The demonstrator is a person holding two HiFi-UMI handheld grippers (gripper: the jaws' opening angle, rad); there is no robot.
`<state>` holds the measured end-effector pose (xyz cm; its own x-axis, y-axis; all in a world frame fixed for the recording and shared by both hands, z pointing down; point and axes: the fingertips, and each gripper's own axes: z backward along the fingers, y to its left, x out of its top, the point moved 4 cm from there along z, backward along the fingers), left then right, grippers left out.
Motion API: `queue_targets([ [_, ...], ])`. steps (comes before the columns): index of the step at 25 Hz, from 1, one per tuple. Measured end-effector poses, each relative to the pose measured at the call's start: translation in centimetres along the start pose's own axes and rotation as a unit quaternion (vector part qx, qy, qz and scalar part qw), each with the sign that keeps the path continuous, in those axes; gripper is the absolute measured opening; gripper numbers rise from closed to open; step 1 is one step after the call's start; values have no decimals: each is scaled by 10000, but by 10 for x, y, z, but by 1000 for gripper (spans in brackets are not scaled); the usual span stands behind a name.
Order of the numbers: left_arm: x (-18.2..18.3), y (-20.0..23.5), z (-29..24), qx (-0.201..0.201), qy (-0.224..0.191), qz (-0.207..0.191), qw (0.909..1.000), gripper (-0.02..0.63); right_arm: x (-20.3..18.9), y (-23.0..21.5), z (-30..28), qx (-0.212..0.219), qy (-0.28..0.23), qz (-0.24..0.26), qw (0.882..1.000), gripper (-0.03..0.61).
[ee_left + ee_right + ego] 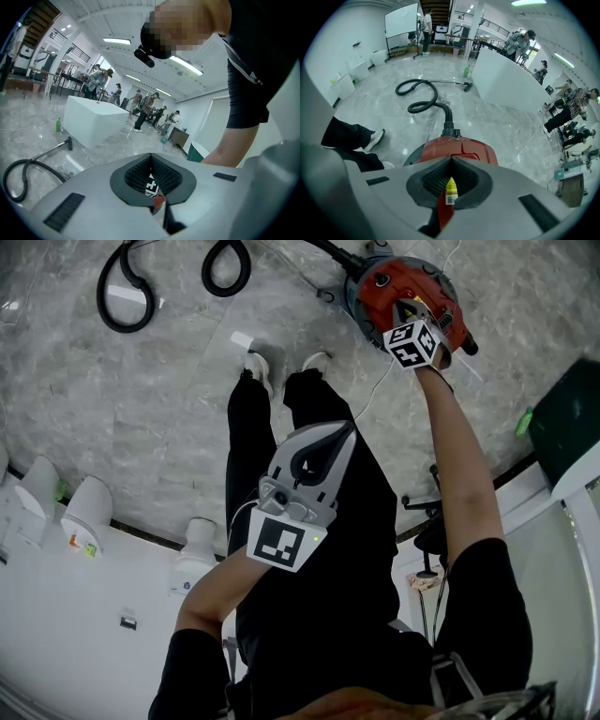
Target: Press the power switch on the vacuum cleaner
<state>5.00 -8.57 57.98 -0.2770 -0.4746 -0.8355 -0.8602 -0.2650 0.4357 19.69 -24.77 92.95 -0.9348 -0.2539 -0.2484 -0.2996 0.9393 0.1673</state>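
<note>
Pressing step in hand: right tongs (450,159) closed, tips at vacuum cleaner (459,148) top; left tongs (151,155) closed, idle. Next: firm push onto switch.

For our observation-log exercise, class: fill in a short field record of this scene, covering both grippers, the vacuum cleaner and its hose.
vacuum cleaner: red, on the marble floor
hose: black, looped on the floor beyond it
right gripper: jaws together, empty, tips over the vacuum cleaner's top
left gripper: jaws together, empty, away from it
</note>
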Motion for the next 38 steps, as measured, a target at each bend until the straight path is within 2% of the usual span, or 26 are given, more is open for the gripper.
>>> queue_targets([
  [14, -2, -1, 11, -32, -6, 26, 10000, 18, 15, -10, 29, -603, -416, -101, 9973, 15],
  [24, -1, -16, 27, -354, 81, -62, 9993, 18, 31, -9, 86, -1020, -942, -467, 9892, 15],
  [31, 2, -25, 38, -537, 151, -210, 9982, 18, 39, 0, 133, -1042, -1239, -721, 9842, 15],
  [38, 15, -33, 47, -685, 120, -403, 9968, 18, 30, 21, 166, -876, -1299, -1487, 9764, 15],
])
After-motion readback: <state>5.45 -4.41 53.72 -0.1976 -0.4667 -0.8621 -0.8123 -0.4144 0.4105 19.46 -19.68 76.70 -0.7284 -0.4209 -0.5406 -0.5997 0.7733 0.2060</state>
